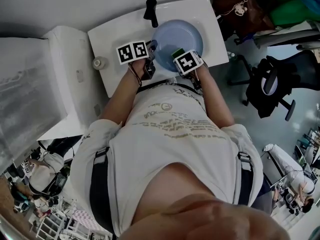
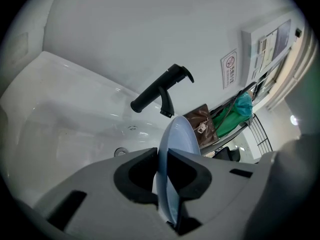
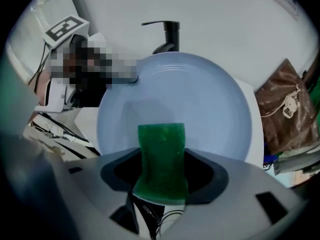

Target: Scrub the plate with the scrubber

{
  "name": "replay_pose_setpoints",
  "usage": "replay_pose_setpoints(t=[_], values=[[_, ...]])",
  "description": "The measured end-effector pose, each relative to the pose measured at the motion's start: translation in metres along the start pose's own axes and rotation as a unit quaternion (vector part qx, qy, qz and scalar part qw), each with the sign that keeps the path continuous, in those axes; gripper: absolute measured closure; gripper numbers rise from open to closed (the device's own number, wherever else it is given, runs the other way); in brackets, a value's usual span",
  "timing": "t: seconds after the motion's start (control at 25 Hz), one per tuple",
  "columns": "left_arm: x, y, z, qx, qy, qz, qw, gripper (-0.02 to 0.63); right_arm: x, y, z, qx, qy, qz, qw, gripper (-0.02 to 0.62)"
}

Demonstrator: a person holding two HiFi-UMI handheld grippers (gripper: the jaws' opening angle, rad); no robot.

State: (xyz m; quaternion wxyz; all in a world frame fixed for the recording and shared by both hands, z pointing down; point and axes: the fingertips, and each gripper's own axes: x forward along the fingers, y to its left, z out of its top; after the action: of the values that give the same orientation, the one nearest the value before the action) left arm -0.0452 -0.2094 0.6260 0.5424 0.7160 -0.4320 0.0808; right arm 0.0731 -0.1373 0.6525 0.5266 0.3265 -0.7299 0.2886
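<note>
A pale blue plate (image 1: 178,42) is held over the white sink (image 1: 112,39). My left gripper (image 1: 150,51) is shut on the plate's left rim; in the left gripper view the plate (image 2: 175,149) stands edge-on between the two black pads. My right gripper (image 1: 176,55) is shut on a green scrubber (image 3: 161,159), whose top end lies against the lower part of the plate's face (image 3: 190,104). In the head view the scrubber (image 1: 177,52) peeks out as a small green patch beside the right marker cube.
A black tap (image 1: 151,11) stands at the back of the sink, just behind the plate. A small round container (image 1: 100,62) sits on the sink's left ledge. A brown bag (image 1: 241,9) and an office chair (image 1: 272,84) stand to the right.
</note>
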Motion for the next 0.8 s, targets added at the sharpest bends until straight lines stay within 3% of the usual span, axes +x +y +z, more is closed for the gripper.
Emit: replay_pose_setpoints(t=[0.08,0.32,0.8], values=[[0.001,0.000,0.001,0.000,0.000,0.000,1.0000,0.561,0.000,0.009,0.008,-0.017,-0.012,0.009,1.000,0.337],[0.007,-0.007,-0.005,-0.008,0.007,-0.006,0.9999,0.561,-0.004,0.028,0.009,0.005,-0.010,0.053,0.999,0.337],[0.013,-0.027,-0.022,0.026,0.039,-0.021,0.9987,0.561,-0.014,0.019,0.043,0.038,-0.074,0.062,0.995,0.337]])
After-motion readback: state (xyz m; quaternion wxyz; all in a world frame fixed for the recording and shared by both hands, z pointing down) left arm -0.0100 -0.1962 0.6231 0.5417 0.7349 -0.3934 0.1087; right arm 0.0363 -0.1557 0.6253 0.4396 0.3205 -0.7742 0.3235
